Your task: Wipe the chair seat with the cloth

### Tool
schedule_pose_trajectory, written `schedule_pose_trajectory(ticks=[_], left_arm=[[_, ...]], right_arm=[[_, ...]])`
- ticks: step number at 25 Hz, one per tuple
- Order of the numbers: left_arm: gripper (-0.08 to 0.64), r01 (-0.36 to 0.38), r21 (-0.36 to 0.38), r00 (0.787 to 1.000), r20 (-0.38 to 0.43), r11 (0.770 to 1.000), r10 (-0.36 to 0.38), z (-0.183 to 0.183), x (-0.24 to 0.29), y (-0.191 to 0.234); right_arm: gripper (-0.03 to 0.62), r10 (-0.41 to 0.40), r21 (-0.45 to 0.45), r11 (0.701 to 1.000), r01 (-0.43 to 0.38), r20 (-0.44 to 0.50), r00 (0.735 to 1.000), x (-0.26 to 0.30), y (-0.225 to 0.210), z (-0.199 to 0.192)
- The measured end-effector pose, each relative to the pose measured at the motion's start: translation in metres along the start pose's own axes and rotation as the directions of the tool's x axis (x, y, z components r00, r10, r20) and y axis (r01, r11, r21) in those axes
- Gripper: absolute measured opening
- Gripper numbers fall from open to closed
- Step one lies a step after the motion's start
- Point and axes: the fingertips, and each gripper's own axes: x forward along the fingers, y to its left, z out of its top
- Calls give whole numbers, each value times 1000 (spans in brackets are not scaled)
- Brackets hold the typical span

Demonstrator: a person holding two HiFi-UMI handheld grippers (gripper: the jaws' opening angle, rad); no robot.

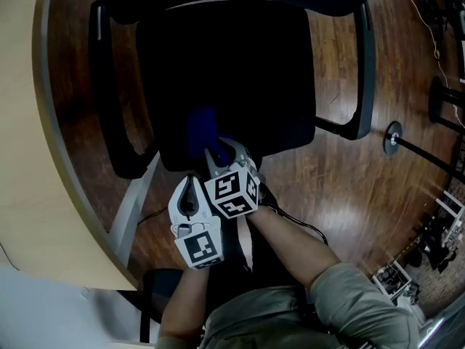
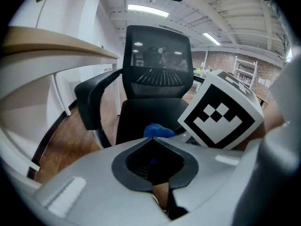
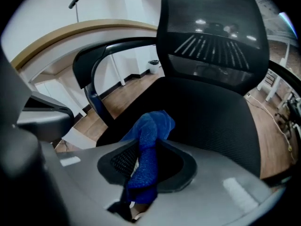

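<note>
**One cloth clamped, the whole seat left to wipe**

My right gripper (image 3: 146, 150) is clenched on the blue cloth (image 3: 149, 128). The fabric runs up between the jaws and bunches into a loose wad just past their tips. That wad sits over the front edge of the chair seat (image 1: 232, 71), on the side nearest me. I cannot tell whether it is pressing on the seat or only hanging above it.

My left gripper (image 1: 190, 186) is closed on nothing. It sits just beside the right one, short of the seat's front edge.

As I judge it, the wiping has barely begun: the cloth is at the front and the broad dark seat beyond it is untouched.

To do this step well, I would:
- tip the right gripper so the wad, not the hard jaw tips, meets the seat;
- press lightly, because the cloth is gripped by a narrow strip and could pull out if it drags;
- work from the front edge toward the backrest (image 3: 211, 36) in overlapping passes, one armrest (image 1: 367, 64) across to the other;
- keep the left gripper clear of the path.
</note>
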Motion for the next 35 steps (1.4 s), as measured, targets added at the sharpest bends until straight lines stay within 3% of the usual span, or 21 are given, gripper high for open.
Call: schedule_pose_trajectory(ticks=[7,13,20,22,28,35], left_arm=[[5,135,93,991,-4,986,-135,27,22,-91],[5,249,193,968,-12,949,-251,35,35,-160],[5,301,259,953,-46,918,-299,26,39,-217],[5,300,267,953,-54,916,-297,19,41,-229],[5,264,255,965,-64,930,-256,4,43,-242],[5,236,215,972,-64,948,-228,-2,45,-217]], right_arm=[[92,-173,206,963,172,-14,985,-55,-114,-43],[92,-316,388,868,312,-54,947,-99,-192,-93],[92,-358,538,770,344,-82,930,-123,-237,-152],[92,-356,545,765,344,-88,930,-123,-244,-165],[92,-324,530,787,314,-77,943,-119,-251,-179],[92,-349,499,803,327,-51,936,-121,-244,-168]])
